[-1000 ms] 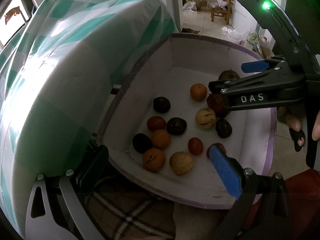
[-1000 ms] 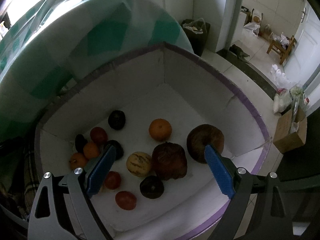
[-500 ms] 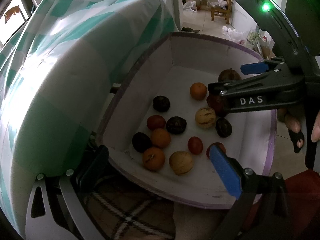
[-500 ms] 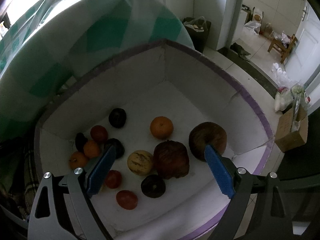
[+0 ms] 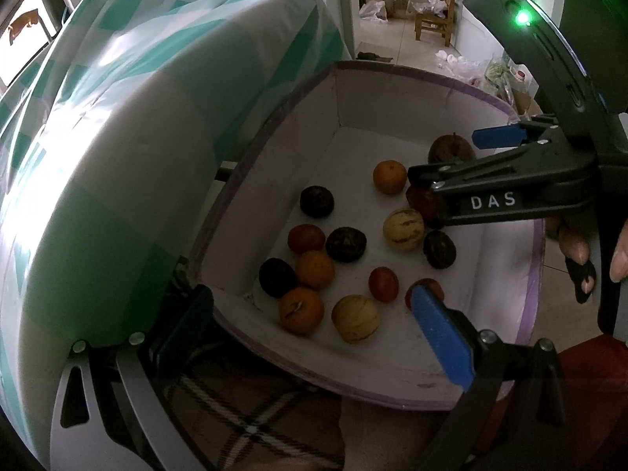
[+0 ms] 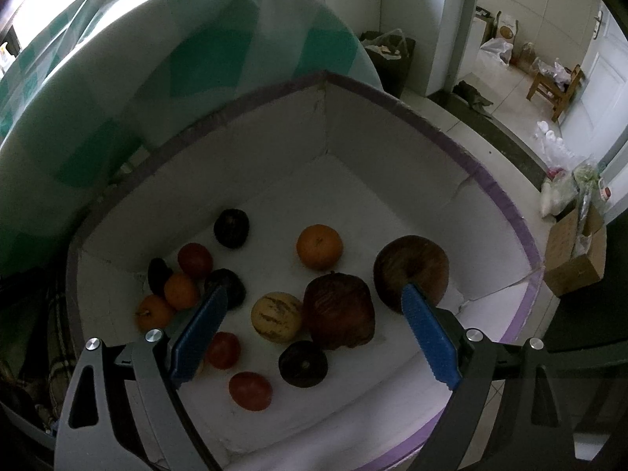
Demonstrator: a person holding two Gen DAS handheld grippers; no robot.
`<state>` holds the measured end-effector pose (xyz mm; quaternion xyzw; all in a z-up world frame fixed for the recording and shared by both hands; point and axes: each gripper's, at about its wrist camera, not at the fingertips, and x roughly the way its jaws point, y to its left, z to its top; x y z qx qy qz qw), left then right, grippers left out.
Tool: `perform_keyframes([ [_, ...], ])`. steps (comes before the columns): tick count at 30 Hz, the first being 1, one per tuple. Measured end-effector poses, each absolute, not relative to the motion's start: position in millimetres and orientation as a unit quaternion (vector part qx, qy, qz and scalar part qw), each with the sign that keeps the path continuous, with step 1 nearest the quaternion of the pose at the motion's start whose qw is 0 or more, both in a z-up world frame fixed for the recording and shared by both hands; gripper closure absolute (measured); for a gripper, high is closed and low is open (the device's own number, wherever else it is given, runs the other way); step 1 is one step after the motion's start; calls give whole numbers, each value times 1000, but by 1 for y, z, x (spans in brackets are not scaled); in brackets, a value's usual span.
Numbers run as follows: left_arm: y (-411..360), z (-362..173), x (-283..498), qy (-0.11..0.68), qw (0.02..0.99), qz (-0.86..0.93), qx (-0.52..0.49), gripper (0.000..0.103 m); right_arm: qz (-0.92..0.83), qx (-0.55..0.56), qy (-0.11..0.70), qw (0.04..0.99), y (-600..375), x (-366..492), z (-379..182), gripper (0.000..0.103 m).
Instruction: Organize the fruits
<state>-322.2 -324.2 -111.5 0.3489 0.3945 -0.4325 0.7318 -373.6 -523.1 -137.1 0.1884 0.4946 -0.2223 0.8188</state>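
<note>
Room: a tiled floor [image 6: 443,114] is running back to a small wooden chair [image 6: 555,84], bags and a cardboard carton [image 6: 575,255]; a table under a green-and-white checked cloth [image 5: 129,149] is standing beside the box.
Surface: a white box [image 6: 392,145] with a purple rim is holding all the fruit loose on its floor.
Fruit: oranges [image 6: 319,246], red tomatoes [image 6: 250,391], dark round fruits [image 6: 231,228], striped yellow melons [image 6: 276,316], a wrinkled dark red fruit [image 6: 339,310] and a brown apple [image 6: 410,271] are lying scattered, several touching.
Right gripper [image 6: 314,337]: its jaws are standing wide apart, gripping nothing, hovering above the melon and the wrinkled fruit.
Left gripper [image 5: 298,337]: its jaws are standing wide open and empty; one finger [image 5: 441,333] is hanging over the box, the other outside its wall.
Pose: both are tilting steeply down into the box; fingers of a hand [image 5: 577,243] are showing behind the right one.
</note>
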Motion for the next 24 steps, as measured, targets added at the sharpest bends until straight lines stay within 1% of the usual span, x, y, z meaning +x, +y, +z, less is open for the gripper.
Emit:
perform_keyframes([
  [24, -321, -111, -323, 393, 732, -432, 350, 2, -220, 189, 496, 819, -524, -373, -140, 15],
])
